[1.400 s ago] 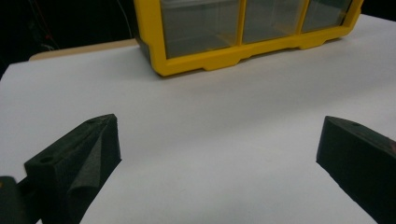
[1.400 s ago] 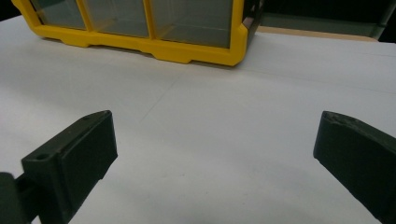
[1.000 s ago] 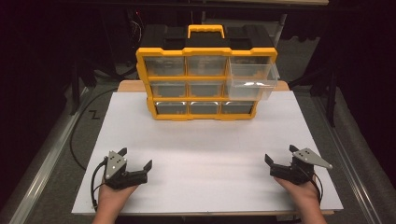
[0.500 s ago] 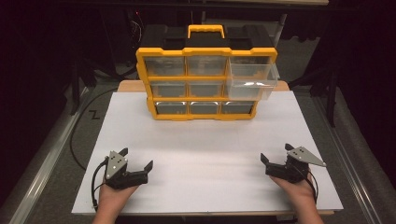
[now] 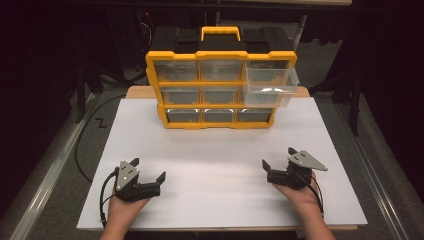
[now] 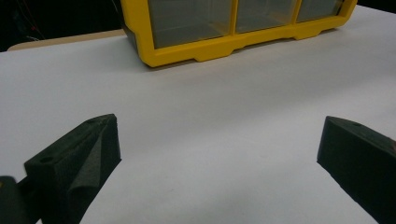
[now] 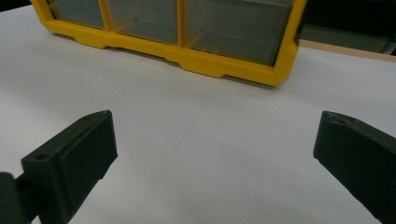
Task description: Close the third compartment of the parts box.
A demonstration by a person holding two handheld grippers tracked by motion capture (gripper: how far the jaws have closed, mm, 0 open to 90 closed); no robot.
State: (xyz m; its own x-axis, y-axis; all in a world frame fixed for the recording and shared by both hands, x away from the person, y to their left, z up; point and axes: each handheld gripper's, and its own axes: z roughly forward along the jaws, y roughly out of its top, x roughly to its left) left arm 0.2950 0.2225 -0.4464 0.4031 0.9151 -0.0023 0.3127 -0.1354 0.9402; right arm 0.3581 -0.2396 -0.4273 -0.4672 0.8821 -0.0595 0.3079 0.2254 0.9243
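Note:
A yellow and black drawer organizer (image 5: 220, 90) stands upright at the back of the white board (image 5: 215, 155). Its clear top right drawer (image 5: 268, 85) is pulled out; the other drawers sit flush. My left gripper (image 5: 147, 169) rests near the front left of the board, open, with nothing between its jaws. My right gripper (image 5: 278, 158) is at the front right, also open and empty. In the left gripper view, the left gripper (image 6: 219, 154) faces the organizer's bottom row (image 6: 233, 23). In the right gripper view, the right gripper (image 7: 212, 149) faces the organizer's lower right corner (image 7: 233, 42).
The white board lies on a wooden table (image 5: 140, 91) whose edge shows behind it. A metal rail (image 5: 45, 190) runs along the left and a black cable (image 5: 82, 150) loops beside the board. Dark floor surrounds the table.
My right gripper has slid left toward the middle of the board. The left gripper has stayed where it was. Both remain open.

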